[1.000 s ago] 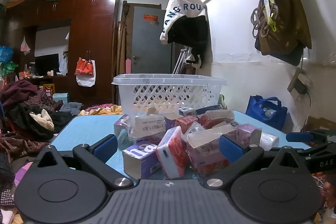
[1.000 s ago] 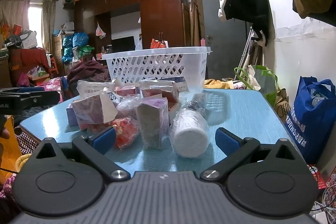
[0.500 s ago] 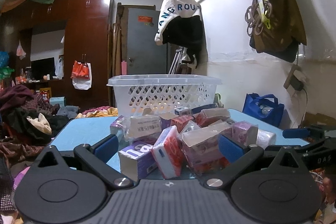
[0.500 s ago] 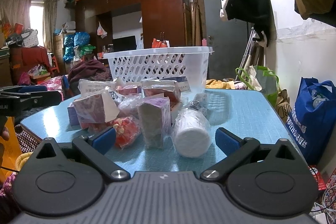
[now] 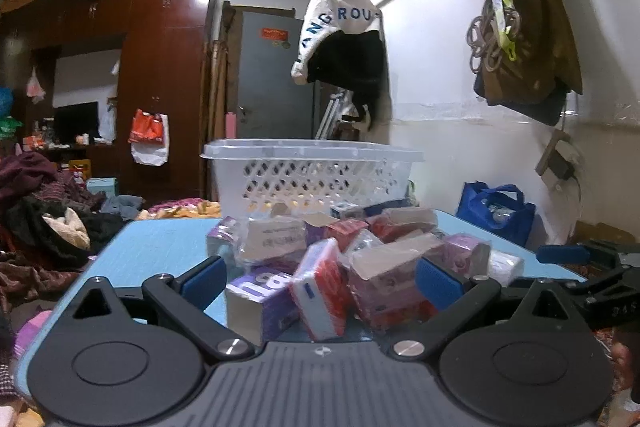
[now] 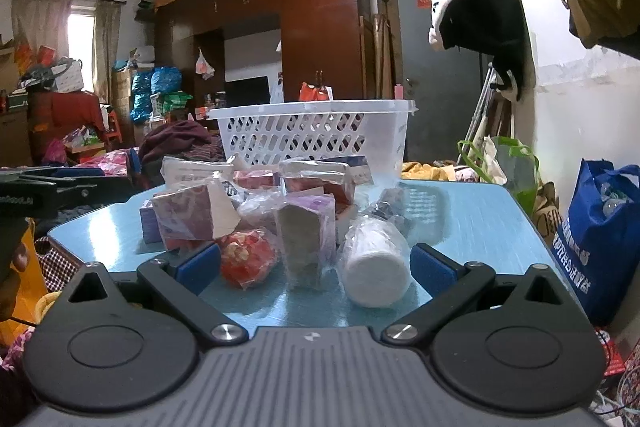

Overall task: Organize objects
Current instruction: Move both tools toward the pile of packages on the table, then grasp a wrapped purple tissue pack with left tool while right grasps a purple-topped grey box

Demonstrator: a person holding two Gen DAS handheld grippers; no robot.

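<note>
Since the earlier frame both tools have edged nearer the pile of packets on the blue bench, nothing else having shifted. The left tool and right tool stand open and empty. Every packet lies ahead of the tools, before the white basket; sorting appears not yet begun.

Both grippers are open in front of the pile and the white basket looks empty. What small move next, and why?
Probably ease the right gripper forward over the white plastic-wrapped roll lying on the blue table. It is the nearest item, sits between the open jaws and lies at the pile's edge, with no packet on top of it. The white lattice basket stands behind the pile. The left gripper is open too, holding nothing.
</note>
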